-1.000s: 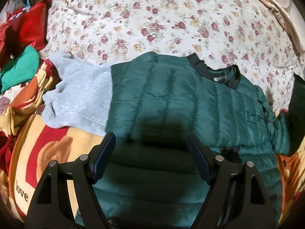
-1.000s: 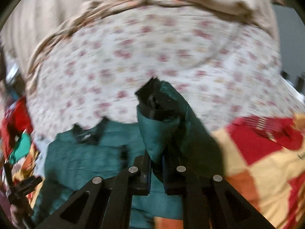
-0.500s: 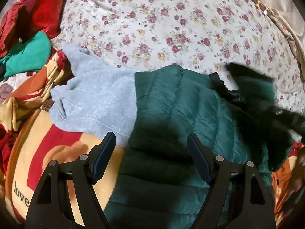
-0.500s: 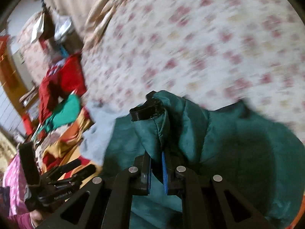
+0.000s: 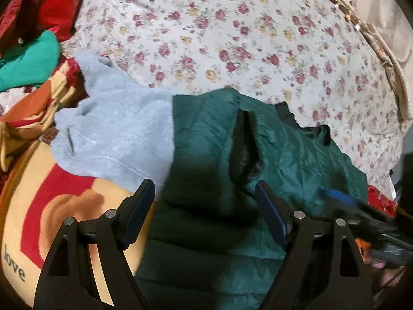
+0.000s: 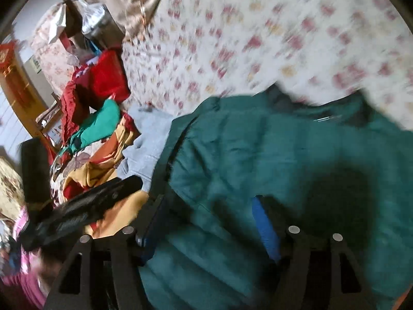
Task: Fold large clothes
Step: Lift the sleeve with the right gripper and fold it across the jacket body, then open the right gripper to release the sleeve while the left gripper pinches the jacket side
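Observation:
A dark green quilted jacket (image 5: 214, 165) lies on the flowered bed, its right sleeve folded across the body with the black cuff (image 5: 244, 142) on top. The same jacket (image 6: 258, 155) fills the right wrist view. My left gripper (image 5: 205, 199) hovers open just over the jacket's near part, with nothing between its fingers. Blurred by motion, my right gripper (image 6: 209, 222) has its jaws opening, and only the jacket's flat surface lies under them. It shows at the right edge of the left wrist view as the right gripper (image 5: 361, 211).
A light grey sweatshirt (image 5: 113, 131) lies partly under the jacket's left side. A red and yellow blanket (image 5: 51, 206) covers the near left. Red and green clothes (image 5: 28, 51) are piled at the far left. The flowered sheet (image 5: 232, 38) stretches behind.
My right gripper carried the jacket's sleeve from the right over the jacket's body, then let it go. The sleeve now rests folded on the body. The left gripper barely shifted.

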Motion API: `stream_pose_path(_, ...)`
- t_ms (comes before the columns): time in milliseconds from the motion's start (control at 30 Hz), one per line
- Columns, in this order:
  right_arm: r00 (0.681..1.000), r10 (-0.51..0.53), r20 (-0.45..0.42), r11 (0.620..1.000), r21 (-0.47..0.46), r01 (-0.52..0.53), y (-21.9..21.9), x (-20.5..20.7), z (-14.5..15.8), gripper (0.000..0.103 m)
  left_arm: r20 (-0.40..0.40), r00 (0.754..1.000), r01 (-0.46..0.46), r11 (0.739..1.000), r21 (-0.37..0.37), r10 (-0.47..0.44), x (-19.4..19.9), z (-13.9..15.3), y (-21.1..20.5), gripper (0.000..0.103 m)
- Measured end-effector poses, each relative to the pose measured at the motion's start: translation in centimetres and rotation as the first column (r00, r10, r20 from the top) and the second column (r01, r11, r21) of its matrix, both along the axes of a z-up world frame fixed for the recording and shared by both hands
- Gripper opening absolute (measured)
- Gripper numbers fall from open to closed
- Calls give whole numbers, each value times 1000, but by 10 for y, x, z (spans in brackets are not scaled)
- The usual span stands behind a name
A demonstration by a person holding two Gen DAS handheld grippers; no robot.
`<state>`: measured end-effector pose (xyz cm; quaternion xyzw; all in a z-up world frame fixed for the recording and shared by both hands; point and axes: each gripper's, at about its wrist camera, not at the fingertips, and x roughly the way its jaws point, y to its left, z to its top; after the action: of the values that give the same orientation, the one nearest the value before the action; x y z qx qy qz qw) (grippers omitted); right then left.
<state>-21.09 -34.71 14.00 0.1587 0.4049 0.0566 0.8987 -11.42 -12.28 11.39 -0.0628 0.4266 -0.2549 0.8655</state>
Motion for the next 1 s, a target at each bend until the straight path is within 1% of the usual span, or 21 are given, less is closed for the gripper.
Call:
stream_pose_path(67,999,-48,19,998,-33,49,-24,-29,12,67,-3,1000,6,1000,7,-6,-1,0,-7,80)
stream_pose_path(100,996,-91,26,994,-56,92,-41,-47,16,71,-6,1000,9,1000,14,-9,-2,1,-14,80)
stream_pose_path(167,978,-206,33,972,-104,209,-79,-80,19,74,-11,1000,28,999,27,-27,1,1,-28,80)
stream_pose_path(200,964,-265,30,957,-110,267,-97,-94,18,74,-12,999,36,998,43,-35,3,0,-37,80)
stream_pose_path(267,914,-406,2,912,-65,405,-145,-125,11,74,-11,999,34,998,59,-34,8,-3,-51,80)
stream_pose_path(300,886,-463,-16,886,-41,462,-163,-135,6,74,-17,999,36,998,50,-35,13,-6,-60,80)
stream_pose_path(333,850,-525,-38,851,-10,525,-183,-146,-1,74,-32,999,41,998,40,-40,18,-10,-67,80)
stream_pose_path(367,828,-558,-55,829,19,559,-198,-152,-7,74,-60,997,53,998,41,-51,25,-16,-78,68)
stream_pose_path(400,817,-573,-66,816,46,576,-206,-153,-13,74,-78,996,57,996,64,-52,29,-20,-85,38)
stream_pose_path(433,809,-582,-77,806,78,587,-214,-153,-22,74,-93,994,59,994,97,-50,32,-24,-91,31)
stream_pose_path(500,814,-574,-93,808,98,581,-218,-142,-33,74,-86,995,54,994,92,-46,34,-21,-92,20)
stream_pose_path(533,829,-550,-96,824,98,558,-215,-130,-37,71,-63,997,53,994,96,-47,32,-15,-91,20)
stream_pose_path(567,841,-533,-91,836,94,540,-208,-119,-38,56,-22,999,50,994,101,-48,29,-6,-88,19)
stream_pose_path(600,856,-510,-84,853,79,516,-203,-107,-38,48,5,999,46,994,101,-47,27,0,-84,18)
stream_pose_path(667,870,-489,-64,872,-5,490,-188,-77,-29,48,68,997,17,993,116,-25,24,11,-70,17)
stream_pose_path(733,881,-470,-43,881,-74,467,-176,-56,-25,48,90,996,-16,991,130,4,27,11,-58,16)
stream_pose_path(800,898,-438,-40,892,-142,428,-164,-33,-28,49,82,996,-44,986,159,32,34,2,-49,16)
stream_pose_path(867,903,-426,-58,892,-197,408,-157,-25,-36,52,35,999,-41,986,163,36,42,-14,-45,16)
stream_pose_path(900,903,-427,-54,889,-207,408,-155,-27,-36,54,11,999,-32,988,153,30,46,-19,-44,16)
stream_pose_path(933,902,-429,-48,889,-202,412,-155,-31,-33,54,10,1000,-30,988,152,28,45,-20,-44,17)
stream_pose_path(1000,896,-442,-48,885,-185,426,-160,-39,-26,54,13,1000,-27,989,149,25,45,-17,-43,22)
